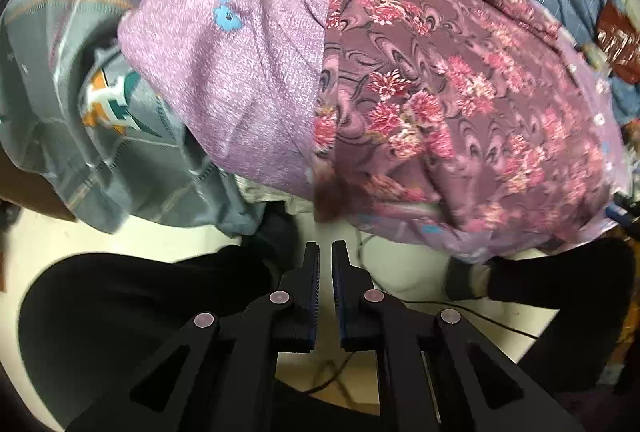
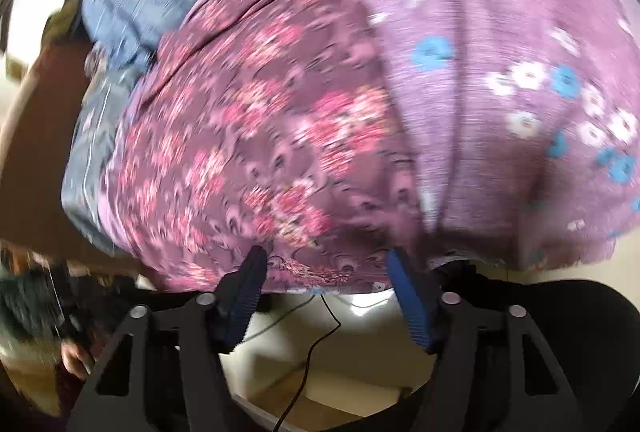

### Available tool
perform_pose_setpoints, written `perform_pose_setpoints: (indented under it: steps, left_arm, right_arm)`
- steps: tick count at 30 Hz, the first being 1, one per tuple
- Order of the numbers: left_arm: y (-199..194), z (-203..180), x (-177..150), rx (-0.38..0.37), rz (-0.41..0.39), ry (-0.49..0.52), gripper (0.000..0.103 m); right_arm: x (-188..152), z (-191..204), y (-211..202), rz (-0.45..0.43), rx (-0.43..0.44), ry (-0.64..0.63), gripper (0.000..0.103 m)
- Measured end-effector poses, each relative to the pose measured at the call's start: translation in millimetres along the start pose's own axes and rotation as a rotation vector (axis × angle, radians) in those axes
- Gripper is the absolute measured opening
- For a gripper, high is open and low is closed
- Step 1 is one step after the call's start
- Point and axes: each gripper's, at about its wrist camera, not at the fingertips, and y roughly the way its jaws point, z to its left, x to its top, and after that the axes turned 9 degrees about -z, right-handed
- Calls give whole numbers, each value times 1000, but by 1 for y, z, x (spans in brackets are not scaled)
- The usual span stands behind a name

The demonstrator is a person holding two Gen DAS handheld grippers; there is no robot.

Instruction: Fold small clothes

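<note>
Both wrist views downward, close, shared floral cloth (image 1: 440, 91)

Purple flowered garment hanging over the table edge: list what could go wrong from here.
1. The left gripper is shut on nothing, clear of the cloth, so the purple flowered garment may slide off the edge.
2. The right gripper stands open around the hem; closing now could pinch only a thin fold.
3. The crumpled grey checked garment lies against it and could be dragged along.

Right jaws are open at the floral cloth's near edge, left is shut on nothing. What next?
Probably ease the right gripper forward and close on the floral cloth; its hem lies right between the open jaws, ungripped. The left gripper is shut, clear of the cloth.
</note>
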Motion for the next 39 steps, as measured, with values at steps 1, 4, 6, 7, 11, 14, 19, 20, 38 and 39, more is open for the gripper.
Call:
perform_pose_setpoints:
  steps: [1, 4, 6, 7, 11, 14, 19, 20, 38, 39]
  left_arm:
    - [0, 0, 1, -27, 3, -14, 6]
    - [3, 3, 8, -38, -8, -50, 14]
    - [10, 4, 15, -27, -45, -60, 37]
    - [15, 6, 18, -1, -66, -76, 55]
    - [32, 7, 31, 4, -163, -109, 58]
    - [53, 3, 35, -33, -159, -79, 58]
    - [72, 1, 34, -64, -152, -41, 43]
    - [73, 3, 33, -86, -143, -39, 22]
    - [56, 37, 33, -319, -126, -91, 47]
    - [63, 37, 34, -305, -108, -100, 47]
  right_arm:
    - [0, -4, 1, 2, -1, 16, 70]
    - [0, -13, 10, 17, -32, 40, 71]
    - [-1, -14, 21, 21, -49, 29, 71]
    - [-2, -14, 25, 19, -67, 16, 71]
    - [-1, -17, 42, -7, -136, -84, 71]
    - [1, -18, 50, -13, -106, -126, 71]
    - [-5, -9, 64, 62, -77, -222, 50]
    - [-8, -5, 64, 74, -110, -268, 21]
    - [-6, 20, 6, 78, 161, -227, 5]
    - [-7, 19, 9, 83, 155, -222, 6]
